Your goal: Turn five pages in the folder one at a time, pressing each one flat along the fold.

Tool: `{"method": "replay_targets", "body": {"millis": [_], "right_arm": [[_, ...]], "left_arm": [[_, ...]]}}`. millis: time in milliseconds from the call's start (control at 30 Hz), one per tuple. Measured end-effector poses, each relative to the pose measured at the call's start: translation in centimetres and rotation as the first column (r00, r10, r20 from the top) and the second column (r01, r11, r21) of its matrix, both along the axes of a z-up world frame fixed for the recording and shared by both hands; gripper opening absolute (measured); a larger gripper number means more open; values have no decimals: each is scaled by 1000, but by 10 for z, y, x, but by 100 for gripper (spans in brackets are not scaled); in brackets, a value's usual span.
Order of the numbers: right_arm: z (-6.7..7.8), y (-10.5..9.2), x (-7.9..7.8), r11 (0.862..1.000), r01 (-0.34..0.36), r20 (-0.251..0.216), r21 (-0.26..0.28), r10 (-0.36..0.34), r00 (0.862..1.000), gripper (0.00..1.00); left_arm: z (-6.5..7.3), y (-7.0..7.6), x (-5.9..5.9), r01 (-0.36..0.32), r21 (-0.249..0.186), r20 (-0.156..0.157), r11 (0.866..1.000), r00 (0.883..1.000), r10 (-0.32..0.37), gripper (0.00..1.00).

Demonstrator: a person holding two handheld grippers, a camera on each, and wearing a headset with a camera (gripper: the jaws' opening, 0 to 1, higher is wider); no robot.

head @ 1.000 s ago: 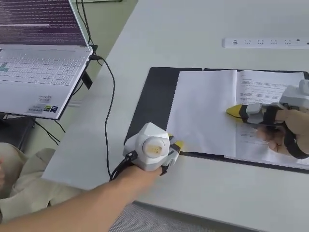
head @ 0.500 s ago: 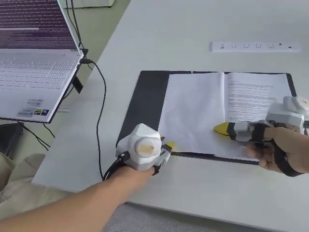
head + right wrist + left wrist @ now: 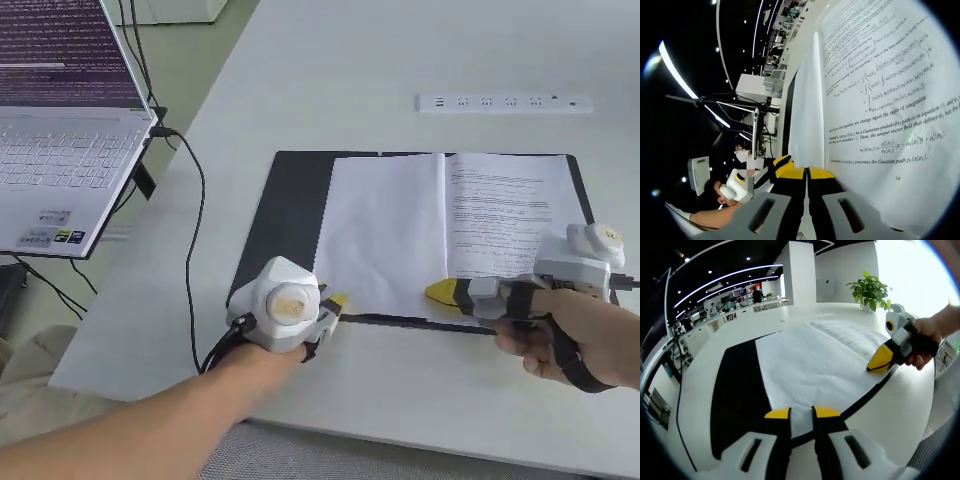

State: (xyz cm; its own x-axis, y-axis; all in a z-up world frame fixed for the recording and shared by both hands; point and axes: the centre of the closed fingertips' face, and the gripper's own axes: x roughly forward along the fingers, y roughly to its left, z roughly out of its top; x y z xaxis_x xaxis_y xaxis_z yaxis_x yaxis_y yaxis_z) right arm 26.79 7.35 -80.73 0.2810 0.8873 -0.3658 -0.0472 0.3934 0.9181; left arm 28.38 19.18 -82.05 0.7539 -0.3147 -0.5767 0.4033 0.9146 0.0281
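A black folder (image 3: pixel 290 215) lies open on the white table. Its left leaf is a blank white page (image 3: pixel 385 230); its right leaf is a printed page (image 3: pixel 500 210), which the right gripper view shows as text with formulas (image 3: pixel 880 90). My right gripper (image 3: pixel 440 292) is shut, its yellow tips together at the near end of the fold, by the folder's front edge; the left gripper view has it too (image 3: pixel 880 359). My left gripper (image 3: pixel 335 303) rests at the blank page's near left corner. Its yellow tips (image 3: pixel 801 413) stand a narrow gap apart with nothing between them.
An open laptop (image 3: pixel 60 150) stands at the far left, with a black cable (image 3: pixel 195 220) running down beside the folder. A white power strip (image 3: pixel 503 102) lies beyond the folder. A potted plant (image 3: pixel 870 290) stands far off.
My right gripper has slid down along the fold to the folder's near edge. The left gripper stays at the blank page's corner. The head camera has shifted.
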Motion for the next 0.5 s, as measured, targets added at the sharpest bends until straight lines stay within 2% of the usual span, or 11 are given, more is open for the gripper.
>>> {"method": "replay_targets", "body": {"millis": [133,200,267,367,467,500], "right_arm": [[-1,0,-9,1000,-5,-8,3,5,1000,0],[-1,2,-24,999,-36,-1,2,36,999,0],[-1,2,-31,999,-46,-3,4,46,999,0],[7,1,-39,999,-41,13,26,41,999,0],[19,0,-49,998,-40,26,39,39,999,0],[25,-2,-54,998,-48,44,37,46,998,0]], "left_arm": [[-1,0,1,1,4,-1,1000,1000,-1,15],[0,0,0,2,5,-2,1000,1000,-2,15],[0,0,0,3,6,-2,1000,1000,-3,15],[1,0,0,1,6,-4,1000,1000,-1,15],[2,0,-1,-11,-1,-10,1000,1000,11,15],[1,0,-1,-16,-2,-13,1000,1000,16,15]]}}
